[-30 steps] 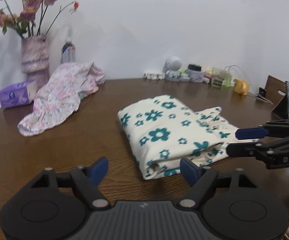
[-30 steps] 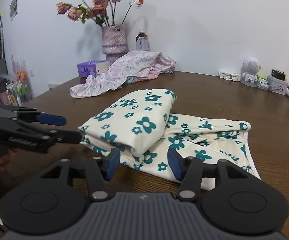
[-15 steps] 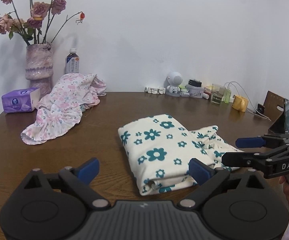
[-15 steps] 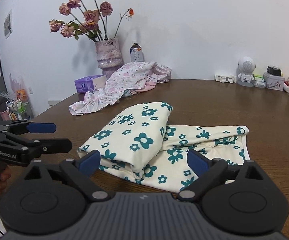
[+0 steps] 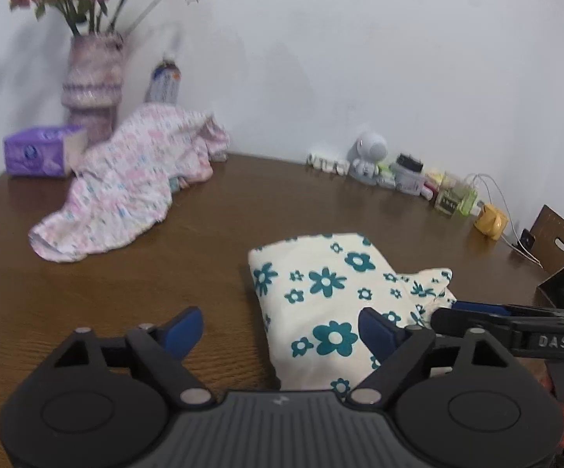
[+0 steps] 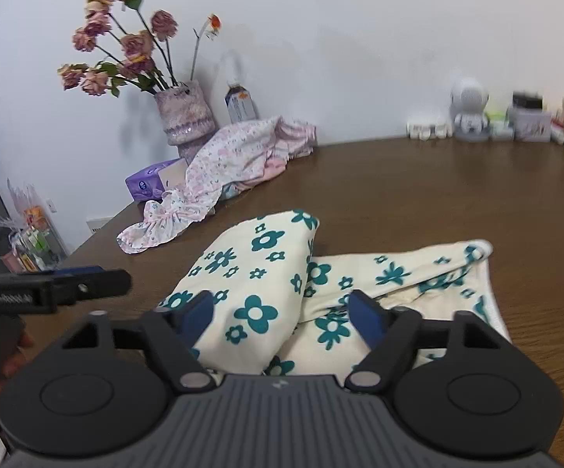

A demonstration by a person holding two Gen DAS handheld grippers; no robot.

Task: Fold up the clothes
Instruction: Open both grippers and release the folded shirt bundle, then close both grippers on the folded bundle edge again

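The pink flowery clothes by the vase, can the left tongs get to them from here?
Probably yes. The pink flowery clothes lie ahead and to the left of the left tongs, with only bare table between. The tongs are closing, with nothing between them.

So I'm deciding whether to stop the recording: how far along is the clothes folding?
Done, by the look of it: the teal-flowered garment lies folded over itself on the table. In hand: nothing; the left gripper and right gripper are both empty, their jaws closing on air. Left: the pink floral garment still lies crumpled by the vase.
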